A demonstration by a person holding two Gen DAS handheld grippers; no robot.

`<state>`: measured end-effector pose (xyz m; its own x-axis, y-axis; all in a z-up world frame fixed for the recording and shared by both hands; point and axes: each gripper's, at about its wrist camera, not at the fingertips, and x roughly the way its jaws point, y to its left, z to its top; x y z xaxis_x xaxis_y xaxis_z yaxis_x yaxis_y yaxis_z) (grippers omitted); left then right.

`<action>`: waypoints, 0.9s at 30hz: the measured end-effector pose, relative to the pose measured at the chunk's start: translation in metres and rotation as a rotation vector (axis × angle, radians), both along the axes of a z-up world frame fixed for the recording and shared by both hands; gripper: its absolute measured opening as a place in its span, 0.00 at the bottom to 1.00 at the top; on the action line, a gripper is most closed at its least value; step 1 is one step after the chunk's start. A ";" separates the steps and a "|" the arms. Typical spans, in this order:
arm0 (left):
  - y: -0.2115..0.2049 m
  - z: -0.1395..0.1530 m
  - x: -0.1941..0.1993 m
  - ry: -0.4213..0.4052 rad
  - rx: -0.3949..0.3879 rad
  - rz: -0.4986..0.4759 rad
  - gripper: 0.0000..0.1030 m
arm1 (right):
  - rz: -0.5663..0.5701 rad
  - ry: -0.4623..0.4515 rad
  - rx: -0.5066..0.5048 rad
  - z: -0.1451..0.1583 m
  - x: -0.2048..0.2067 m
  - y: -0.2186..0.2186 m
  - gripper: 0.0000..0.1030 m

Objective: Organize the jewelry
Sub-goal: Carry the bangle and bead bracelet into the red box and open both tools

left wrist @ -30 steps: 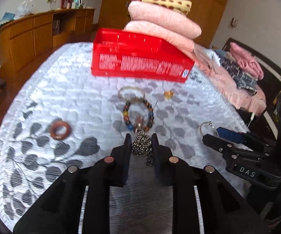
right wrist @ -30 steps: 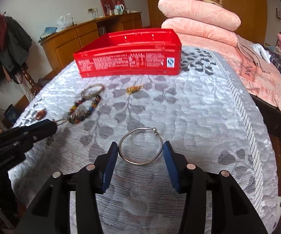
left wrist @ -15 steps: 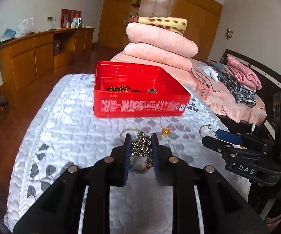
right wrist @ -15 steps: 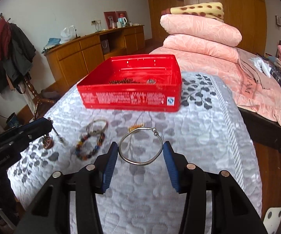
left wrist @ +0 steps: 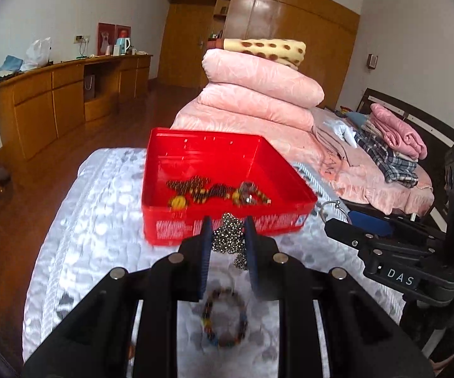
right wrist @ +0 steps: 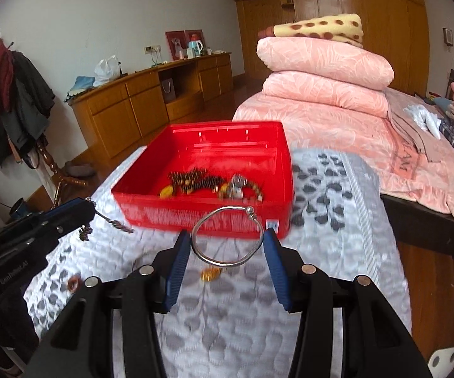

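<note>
A red box [left wrist: 227, 170] [right wrist: 205, 154] stands on the white quilted bed and holds several bead pieces [left wrist: 214, 190] [right wrist: 214, 186]. My left gripper [left wrist: 226, 234] is shut on a bunched metal bead chain [left wrist: 228, 236], held up just before the box's near wall. My right gripper [right wrist: 227, 242] is shut on a silver bangle [right wrist: 227, 236], also raised near the box's front wall. A multicoloured bead bracelet [left wrist: 225, 318] lies on the quilt below the left gripper. A small gold piece [right wrist: 209, 274] and a brown ring [right wrist: 72, 283] lie on the quilt.
Folded pink quilts [left wrist: 258, 94] and a spotted blanket [left wrist: 264, 50] are stacked behind the box. Clothes [left wrist: 387, 145] lie on the bed at right. A wooden sideboard [left wrist: 53, 100] runs along the left wall. A coat stand [right wrist: 13, 100] is at far left.
Both grippers have risen with their pieces and come closer to the red box, whose inside now shows. The bead bracelet has dropped from ahead of the left fingers to below them.
</note>
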<state>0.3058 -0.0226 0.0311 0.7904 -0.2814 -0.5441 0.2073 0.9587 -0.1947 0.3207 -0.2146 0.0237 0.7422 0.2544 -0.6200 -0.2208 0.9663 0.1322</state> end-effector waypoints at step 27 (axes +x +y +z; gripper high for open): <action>-0.001 -0.022 0.146 0.110 -0.003 0.057 0.30 | 0.010 0.082 -0.002 -0.019 0.135 0.011 0.47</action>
<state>0.4519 -0.0232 0.0088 0.7406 -0.2391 -0.6279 0.1295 0.9678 -0.2158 0.4557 -0.2034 0.0046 0.6863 0.2601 -0.6793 -0.2191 0.9644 0.1479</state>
